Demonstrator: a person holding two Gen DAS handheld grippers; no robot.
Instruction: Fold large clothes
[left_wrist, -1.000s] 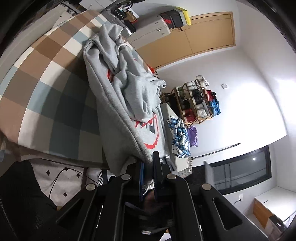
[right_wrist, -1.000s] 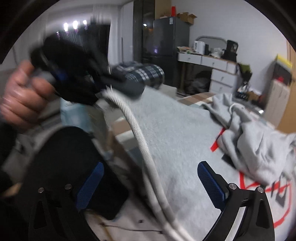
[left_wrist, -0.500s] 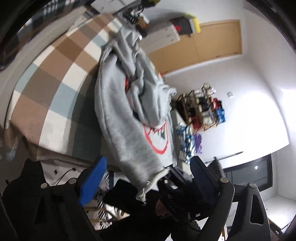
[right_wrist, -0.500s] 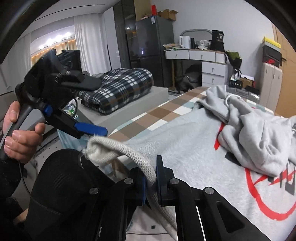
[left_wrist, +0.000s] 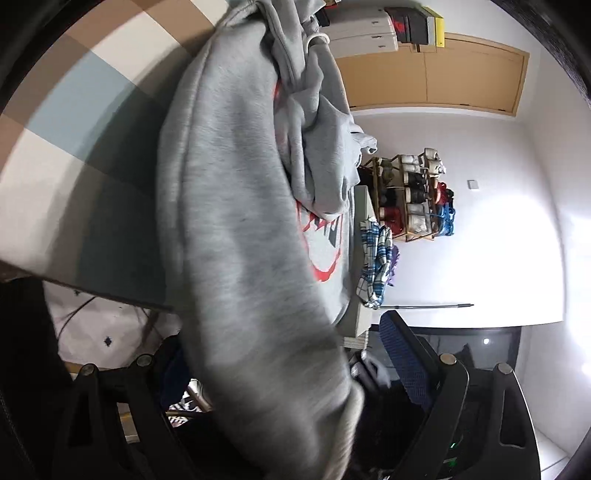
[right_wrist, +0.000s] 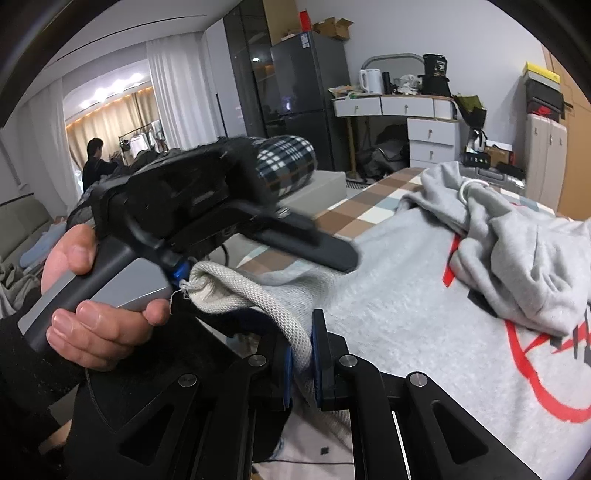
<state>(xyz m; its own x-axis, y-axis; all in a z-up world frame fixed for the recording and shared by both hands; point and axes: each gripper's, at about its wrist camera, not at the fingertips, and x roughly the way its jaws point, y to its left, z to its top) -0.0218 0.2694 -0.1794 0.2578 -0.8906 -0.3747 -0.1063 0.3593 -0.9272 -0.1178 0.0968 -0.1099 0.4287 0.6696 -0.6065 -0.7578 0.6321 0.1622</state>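
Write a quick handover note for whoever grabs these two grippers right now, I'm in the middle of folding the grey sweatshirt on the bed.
Right gripper: shut on the ribbed hem of the grey sweatshirt.
Left gripper: jaws open, just released; the hem end lies between them, not pinched.
Sweatshirt: front up with the red print showing, on the checked bedcover, hem hanging off the near edge, sleeve and hood bunched on top.
Done: hem passed to the right gripper.
Left: re-grip the hem with the left, spread the bunched part, fold.
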